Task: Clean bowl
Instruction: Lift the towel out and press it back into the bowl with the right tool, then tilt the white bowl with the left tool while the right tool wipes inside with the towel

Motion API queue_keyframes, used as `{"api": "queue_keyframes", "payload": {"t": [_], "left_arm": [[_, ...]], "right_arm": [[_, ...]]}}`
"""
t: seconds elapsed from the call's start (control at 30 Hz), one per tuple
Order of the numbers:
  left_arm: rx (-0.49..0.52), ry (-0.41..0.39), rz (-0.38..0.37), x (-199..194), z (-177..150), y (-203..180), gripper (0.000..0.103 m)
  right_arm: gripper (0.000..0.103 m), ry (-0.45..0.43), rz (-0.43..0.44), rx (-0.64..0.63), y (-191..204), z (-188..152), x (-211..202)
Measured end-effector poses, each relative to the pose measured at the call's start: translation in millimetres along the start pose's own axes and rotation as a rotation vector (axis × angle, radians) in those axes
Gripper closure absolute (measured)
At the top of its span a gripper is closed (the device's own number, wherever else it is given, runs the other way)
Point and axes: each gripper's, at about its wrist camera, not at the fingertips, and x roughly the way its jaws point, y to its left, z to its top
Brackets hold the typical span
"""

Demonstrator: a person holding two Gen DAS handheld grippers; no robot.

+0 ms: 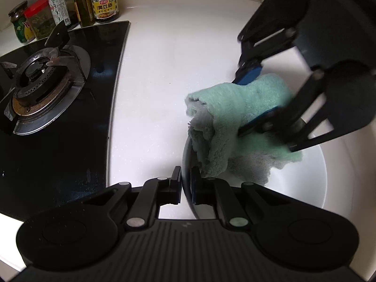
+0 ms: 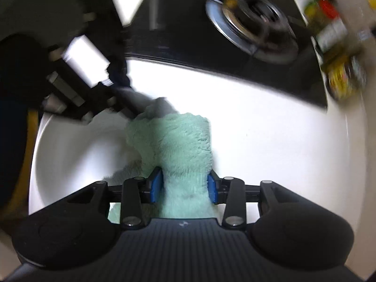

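My left gripper (image 1: 186,185) had its jaws clamped on the rim of the white bowl (image 1: 312,176), which stood on the worktop (image 1: 164,70) beside the stove (image 1: 47,82). My right gripper (image 2: 183,186) had its jaws pressed on the green cloth (image 2: 178,145) inside the bowl.

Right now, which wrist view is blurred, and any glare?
Right wrist: heavy motion smear on the stove, jars and left gripper; counter blown out white. Left wrist: mostly sharp, cloth and bowl clear, right gripper slightly soft.
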Motion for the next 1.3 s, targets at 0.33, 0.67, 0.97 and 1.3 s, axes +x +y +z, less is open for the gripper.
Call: {"api": "queue_keyframes", "payload": {"t": [0.33, 0.67, 0.97, 1.3], "left_arm": [[0.286, 0.161, -0.103, 16, 39, 3, 0.097], [0.084, 0.107, -0.055, 30, 42, 14, 0.073], [0.082, 0.080, 0.019, 21, 33, 13, 0.074], [0.334, 0.211, -0.075, 22, 74, 1, 0.091]], "right_arm": [[0.078, -0.106, -0.023, -0.142, 14, -22, -9], [0.081, -0.097, -0.014, 0.153, 4, -19, -16], [0.081, -0.063, 0.134, 0.932, 3, -68, -30], [0.078, 0.008, -0.005, -0.054, 18, -5, -21]]}}
